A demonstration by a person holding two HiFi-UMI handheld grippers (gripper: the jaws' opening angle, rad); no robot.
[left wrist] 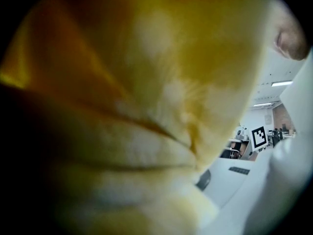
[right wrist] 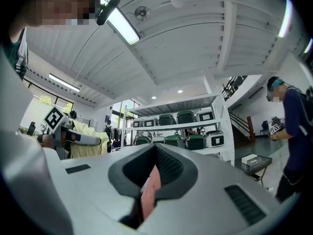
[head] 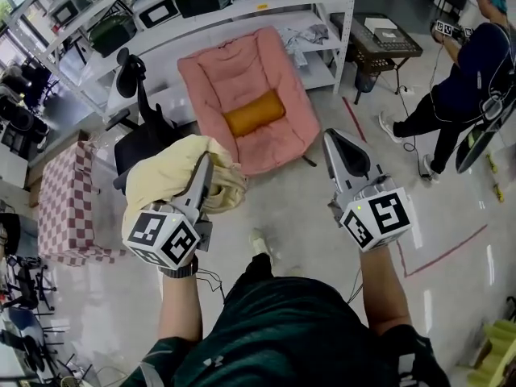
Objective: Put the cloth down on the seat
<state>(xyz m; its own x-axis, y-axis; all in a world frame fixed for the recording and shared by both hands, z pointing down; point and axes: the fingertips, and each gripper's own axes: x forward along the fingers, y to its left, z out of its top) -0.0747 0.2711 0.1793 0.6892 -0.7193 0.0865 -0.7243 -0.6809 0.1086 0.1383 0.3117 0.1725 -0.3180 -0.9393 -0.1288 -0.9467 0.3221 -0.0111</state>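
A pale yellow cloth (head: 165, 176) is bunched up in my left gripper (head: 205, 166), which is shut on it at the lower left of the head view. In the left gripper view the cloth (left wrist: 137, 106) fills nearly the whole picture and hides the jaws. The pink padded seat (head: 246, 95) with an orange cushion (head: 254, 113) lies on the floor ahead, beyond both grippers. My right gripper (head: 332, 138) is shut with nothing in it, level with the seat's right side. In the right gripper view its jaws (right wrist: 155, 153) meet, and the cloth (right wrist: 90, 130) shows at the left.
A black office chair (head: 137, 107) stands left of the seat, with a pink checkered block (head: 68, 204) further left. White shelves (head: 242, 10) with green and white cases stand behind. A person (head: 472, 79) stands at the right near a small black table (head: 385, 43).
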